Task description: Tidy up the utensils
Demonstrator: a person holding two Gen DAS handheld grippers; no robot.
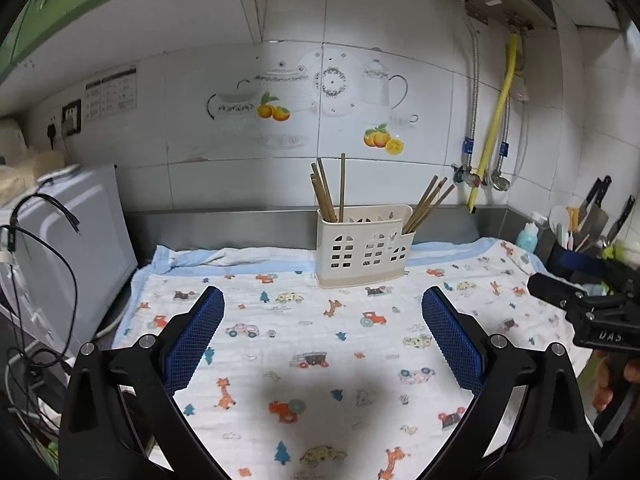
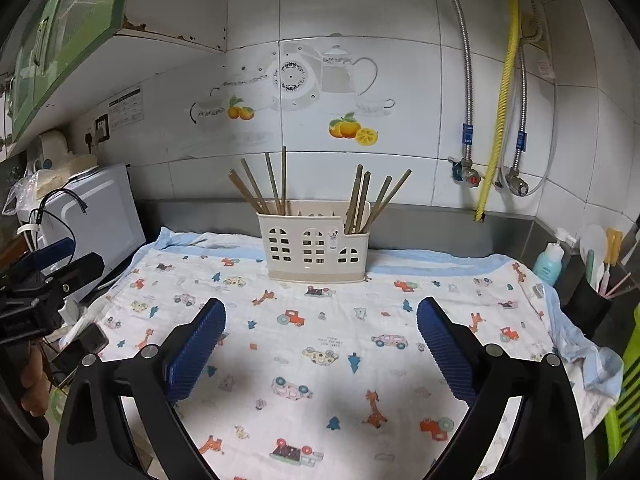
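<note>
Cream plastic holder at the back of the cloth, both of your grippers wide and empty.

Cream and pierced with little window shapes, the utensil holder (image 2: pixel 314 246) stands upright on the printed cloth (image 2: pixel 320 360), close to the steel backsplash; wooden chopsticks (image 2: pixel 262 184) lean in its left compartment and a second bunch (image 2: pixel 370 196) in its right one — the middle section's contents you cannot make out; your right gripper (image 2: pixel 322 344) hangs over the cloth with its blue pads spread far apart, nothing between them; your left gripper (image 1: pixel 322 336) sits the same way — jaws wide, holding nothing, well short of the holder; a white appliance (image 1: pixel 72 240) stands left of the cloth; a dark pot of kitchen tools (image 2: pixel 592 300) stands at the right edge.
</note>
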